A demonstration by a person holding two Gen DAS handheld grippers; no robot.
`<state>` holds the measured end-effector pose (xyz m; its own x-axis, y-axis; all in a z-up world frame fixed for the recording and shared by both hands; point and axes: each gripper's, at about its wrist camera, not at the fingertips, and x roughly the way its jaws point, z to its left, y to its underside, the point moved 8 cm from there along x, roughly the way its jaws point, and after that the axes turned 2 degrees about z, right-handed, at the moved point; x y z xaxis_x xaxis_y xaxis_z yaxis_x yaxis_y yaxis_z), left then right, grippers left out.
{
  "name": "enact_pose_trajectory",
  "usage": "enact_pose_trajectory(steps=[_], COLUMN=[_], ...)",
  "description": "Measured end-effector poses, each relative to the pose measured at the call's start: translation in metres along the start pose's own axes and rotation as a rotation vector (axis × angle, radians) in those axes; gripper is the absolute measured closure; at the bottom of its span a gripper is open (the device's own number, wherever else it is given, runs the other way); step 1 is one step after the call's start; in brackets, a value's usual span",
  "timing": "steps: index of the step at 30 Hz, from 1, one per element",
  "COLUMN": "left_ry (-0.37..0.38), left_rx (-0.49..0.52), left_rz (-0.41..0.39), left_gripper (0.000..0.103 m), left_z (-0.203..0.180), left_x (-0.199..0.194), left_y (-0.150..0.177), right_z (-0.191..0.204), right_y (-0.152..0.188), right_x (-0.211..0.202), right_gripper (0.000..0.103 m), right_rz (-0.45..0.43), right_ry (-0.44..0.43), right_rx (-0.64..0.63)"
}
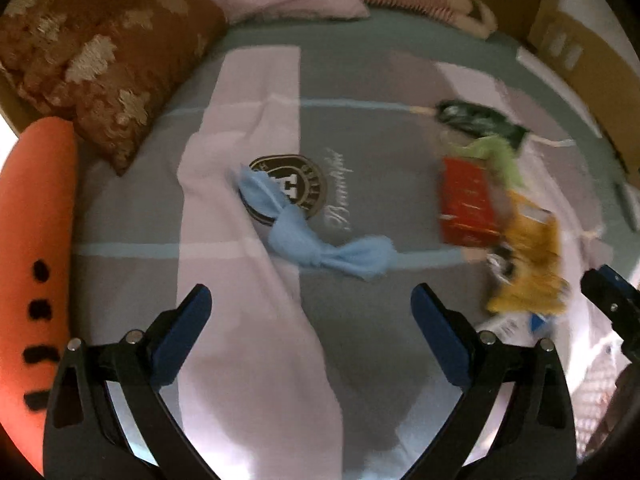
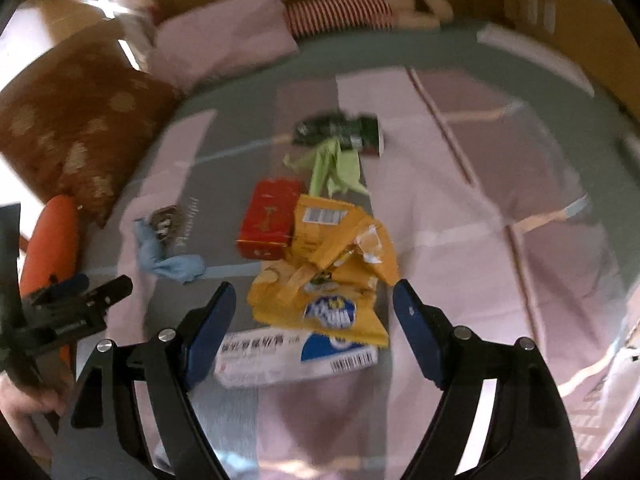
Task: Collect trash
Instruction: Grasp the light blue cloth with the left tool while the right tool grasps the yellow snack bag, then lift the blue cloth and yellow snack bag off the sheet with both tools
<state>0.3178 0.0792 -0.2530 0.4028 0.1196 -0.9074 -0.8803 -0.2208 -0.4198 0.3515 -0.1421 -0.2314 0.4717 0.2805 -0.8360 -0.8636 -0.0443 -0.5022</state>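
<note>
Both views are smeared with motion blur, so the main risk is a misjudged reach. The trash lies in a loose heap on soft bedding, and a hasty closing could pinch the bedspread (image 2: 460, 184) together with a wrapper, or catch only the crinkled top piece and scatter the rest. The thin blue tissue (image 1: 316, 236) could also tear or slip out if nipped at one end.

The right gripper (image 2: 314, 316) has its jaws wide apart and holds nothing. The yellow wrapper (image 2: 340, 256) lies just ahead of it, between the fingertips, with the white box (image 2: 280, 354) nearest, touching or just under the left finger. The red box (image 2: 268, 220) and green paper (image 2: 336, 168) lie further ahead.

The left gripper (image 1: 310, 320) is also spread open and empty. The blue tissue lies just ahead of it, and the heap is off to its right.
</note>
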Motion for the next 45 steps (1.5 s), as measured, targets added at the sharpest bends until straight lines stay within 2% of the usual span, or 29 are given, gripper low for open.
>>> enact_pose_trajectory(steps=[2,5,6,7,8,9,10,11,12,15,20,22,26,29,33,37,40,45], left_ry=[-0.028,-0.025,-0.03,-0.035,-0.025,0.0,0.004,-0.001,-0.013,0.072,0.107,0.153,0.195,0.204,0.196,0.213,0.2,0.186], left_rx=[-0.006,-0.031,-0.032,-0.032,-0.038,-0.056,-0.06,-0.055,-0.043,-0.097,-0.093,-0.096,-0.031,0.006,0.021,0.07,0.129,0.141], left_rz=[0.014,0.045,0.053,0.07,0.088,0.113,0.093,0.069,0.059,0.007,-0.136,-0.202,-0.307,-0.358,-0.368,-0.315,-0.293,-0.287], left_gripper=[0.004,0.004,0.004,0.011,0.028,0.03,0.034,0.056,0.067,0.072,0.072,0.072,0.072,0.072,0.072,0.072,0.072,0.072], left_z=[0.005,0.012,0.013,0.015,0.015,0.017,0.018,0.019,0.02,0.024,0.03,0.028,0.009,-0.012,-0.031,-0.046,-0.06,-0.062], left_x=[0.019,0.049,0.055,0.065,0.073,0.082,0.081,0.078,0.075,0.054,-0.008,-0.047,-0.117,-0.152,-0.166,-0.153,-0.143,-0.138], left_y=[-0.008,-0.022,-0.023,-0.024,-0.023,-0.02,-0.021,-0.023,-0.026,-0.035,-0.047,-0.047,-0.034,-0.005,0.038,0.064,0.073,0.073], right_z=[-0.001,-0.007,-0.01,-0.011,-0.012,-0.012,-0.011,-0.008,-0.009,-0.003,0.002,0.004,0.01,0.016,0.019,0.018,0.022,0.02], right_y=[-0.005,-0.008,-0.007,-0.008,-0.008,-0.009,-0.012,-0.014,-0.015,-0.02,-0.024,-0.023,-0.014,0.002,0.031,0.053,0.058,0.06], right_x=[0.018,0.044,0.051,0.056,0.056,0.052,0.048,0.043,0.039,0.023,-0.017,-0.04,-0.086,-0.112,-0.132,-0.134,-0.132,-0.13], right_gripper=[0.024,0.025,0.033,0.038,0.04,0.049,0.053,0.083,0.095,0.097,0.098,0.098,0.098,0.098,0.098,0.098,0.098,0.098], right_rz=[0.025,0.08,0.1,0.112,0.106,0.091,0.081,0.07,0.065,0.022,-0.061,-0.107,-0.202,-0.27,-0.322,-0.316,-0.313,-0.306], right_ry=[0.029,0.041,0.054,0.055,0.048,0.044,0.038,0.008,-0.002,-0.026,-0.087,-0.106,-0.124,-0.097,-0.063,-0.062,-0.052,-0.047], right_rx=[-0.001,0.029,0.03,0.026,0.024,0.023,0.018,0.014,0.013,-0.01,-0.008,-0.022,-0.071,-0.127,-0.167,-0.18,-0.202,-0.198])
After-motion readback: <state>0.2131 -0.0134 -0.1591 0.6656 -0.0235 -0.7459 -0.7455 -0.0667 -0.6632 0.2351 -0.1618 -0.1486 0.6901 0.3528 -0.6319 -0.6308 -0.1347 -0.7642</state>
